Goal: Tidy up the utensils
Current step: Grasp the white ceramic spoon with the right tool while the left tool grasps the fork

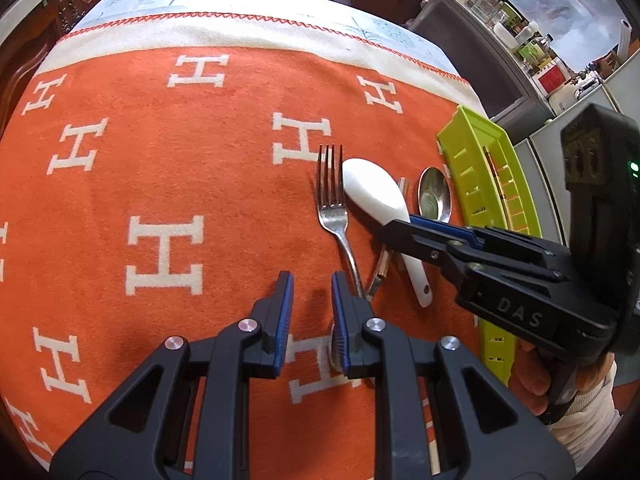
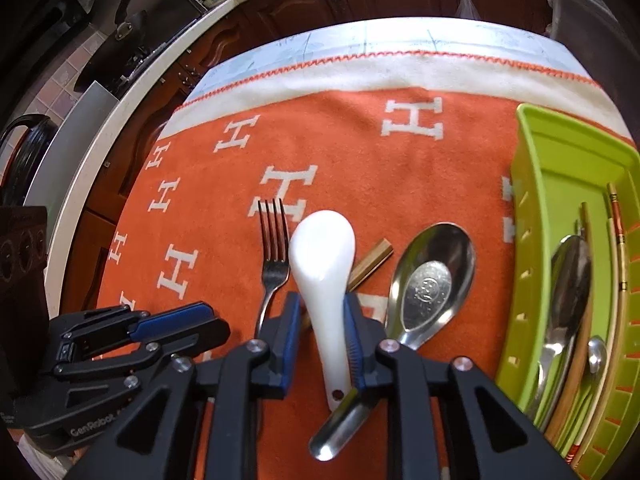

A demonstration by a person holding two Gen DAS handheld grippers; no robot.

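two grippers are seen from the left wrist above a bench spread with an orange cloth point(image 1: 200, 168) patterned with white letters. the left gripper point(image 1: 312, 280) is held low over the cloth, its fingers apart with only cloth between them; the handle end of the fork point(image 1: 332, 208) is hidden under one of them. the fork is laid beside a white spoon point(image 1: 372, 192), the two bowls touching. a brown chopstick point(image 1: 382, 268) is laid under the white spoon, and a metal spoon point(image 1: 434, 196) is placed between it and the green tray point(image 1: 460, 148). the right gripper point(image 1: 400, 226) is brought in from the side over the white spoon's handle, carried by a hand point(image 1: 532, 376) in a pale sleeve point(image 1: 580, 420).

from the right wrist, the right gripper point(image 2: 323, 300) is seen astride the white spoon point(image 2: 324, 248), with the handle between its fingers. a strip of cloth is shown between one pad and the handle, so the fingers are taken as slightly apart and not clamped; at the other pad, touch cannot be told. the fork point(image 2: 274, 264) is laid on one side and the metal spoon point(image 2: 432, 280) on the other, its handle crossed under the white spoon's end. the chopstick point(image 2: 372, 260) is shown past the white bowl. metal spoons point(image 2: 568, 280) and chopsticks are already laid in the green tray point(image 2: 532, 200). the left gripper point(image 2: 212, 320) is seen nearby, its fingers slightly parted.
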